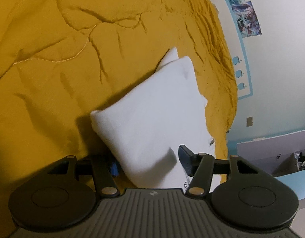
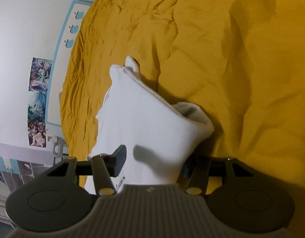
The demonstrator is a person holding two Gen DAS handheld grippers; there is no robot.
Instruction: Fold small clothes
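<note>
A small white garment (image 1: 152, 115) lies folded on the mustard yellow bedspread (image 1: 53, 59). In the left wrist view my left gripper (image 1: 150, 162) is open, its jaws wide apart with the near end of the garment between them; one finger (image 1: 185, 160) rests over the cloth, the other is under it. In the right wrist view the same garment (image 2: 144, 123) lies between the wide-open jaws of my right gripper (image 2: 152, 163); one finger (image 2: 119, 161) shows on top of the cloth, the other is mostly hidden behind it. A printed label shows at the garment's near edge.
The bedspread (image 2: 232, 59) is wrinkled and runs up to a white wall (image 1: 275, 59) with posters (image 1: 245, 17) and a blue-edged panel. A grey shelf and cluttered boxes (image 1: 287, 158) stand beside the bed.
</note>
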